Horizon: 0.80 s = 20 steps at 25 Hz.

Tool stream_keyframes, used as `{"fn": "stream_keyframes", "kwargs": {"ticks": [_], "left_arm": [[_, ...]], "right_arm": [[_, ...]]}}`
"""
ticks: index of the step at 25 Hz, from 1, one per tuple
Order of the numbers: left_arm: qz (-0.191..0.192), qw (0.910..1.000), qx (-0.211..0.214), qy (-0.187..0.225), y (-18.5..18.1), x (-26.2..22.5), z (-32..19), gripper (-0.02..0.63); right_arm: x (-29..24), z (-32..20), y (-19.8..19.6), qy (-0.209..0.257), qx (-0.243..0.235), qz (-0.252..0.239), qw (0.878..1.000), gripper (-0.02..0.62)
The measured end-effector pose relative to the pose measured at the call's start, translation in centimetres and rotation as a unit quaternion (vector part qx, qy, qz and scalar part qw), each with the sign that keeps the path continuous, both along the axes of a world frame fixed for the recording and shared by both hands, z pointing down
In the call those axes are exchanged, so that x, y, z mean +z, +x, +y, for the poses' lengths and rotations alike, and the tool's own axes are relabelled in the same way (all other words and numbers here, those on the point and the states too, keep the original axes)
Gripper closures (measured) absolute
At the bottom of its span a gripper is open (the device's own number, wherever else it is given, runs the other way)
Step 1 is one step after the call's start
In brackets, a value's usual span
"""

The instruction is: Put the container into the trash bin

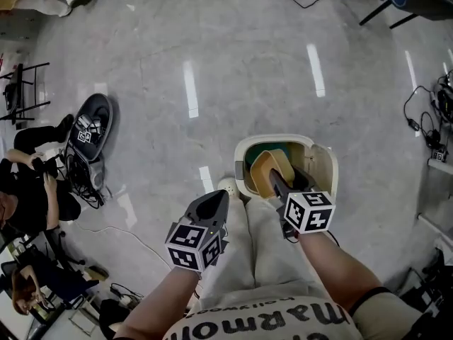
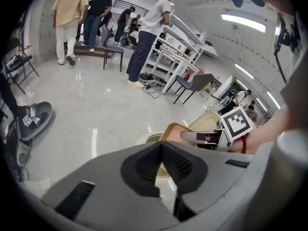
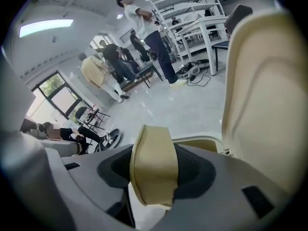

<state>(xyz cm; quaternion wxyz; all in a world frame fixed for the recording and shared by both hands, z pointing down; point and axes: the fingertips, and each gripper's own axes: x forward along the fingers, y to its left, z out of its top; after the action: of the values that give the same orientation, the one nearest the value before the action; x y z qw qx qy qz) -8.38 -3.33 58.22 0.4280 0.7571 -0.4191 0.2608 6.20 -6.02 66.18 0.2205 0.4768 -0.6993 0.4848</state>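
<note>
The right gripper point(image 1: 277, 181) is clamping the tan container point(image 1: 274, 160) above the open trash bin point(image 1: 323, 160); the left gripper point(image 1: 214, 201) is holding its 2 jaws together, empty.

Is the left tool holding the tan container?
No, the left tool is shut on nothing; the container sits in the right tool above the trash bin.

Only real lettering: shirt point(image 1: 283, 323) at bottom of head view, big dark letters seen upside down, approx. "Marmo…", rest cut off. Smaller line next to it too small to read. B/w square code markers, no letters or nos., on cube point(image 1: 192, 245) of left claw point(image 1: 214, 202), cube point(image 1: 309, 211) of right claw point(image 1: 277, 180), and dark round thing point(image 1: 90, 129) on floor. Nothing legible elsewhere.
</note>
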Motion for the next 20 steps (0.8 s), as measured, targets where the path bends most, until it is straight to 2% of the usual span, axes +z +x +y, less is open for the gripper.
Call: {"fn": "stream_keyframes", "kwargs": {"ticks": [6, 10, 14, 20], "left_arm": [[0.025, 0.9996, 0.008, -0.011, 0.6, 4.6, -0.2, 0.614], [0.028, 0.9994, 0.013, -0.018, 1.0, 7.8, -0.1, 0.614], [0.01, 0.9989, 0.033, -0.031, 1.2, 10.8, 0.5, 0.615], [0.029, 0.9987, 0.024, -0.035, 3.5, 12.9, 0.0, 0.615]], "right_arm": [[3.4, 0.3, 0.2, 0.001, 0.034, 0.009, 0.999, 0.385], [5.8, 0.8, 0.6, 0.008, 0.04, 0.023, 0.999, 0.385], [8.5, 1.4, 1.1, -0.002, 0.056, 0.036, 0.998, 0.385], [11.5, 1.8, 0.9, -0.025, 0.039, 0.053, 0.998, 0.385]]}}
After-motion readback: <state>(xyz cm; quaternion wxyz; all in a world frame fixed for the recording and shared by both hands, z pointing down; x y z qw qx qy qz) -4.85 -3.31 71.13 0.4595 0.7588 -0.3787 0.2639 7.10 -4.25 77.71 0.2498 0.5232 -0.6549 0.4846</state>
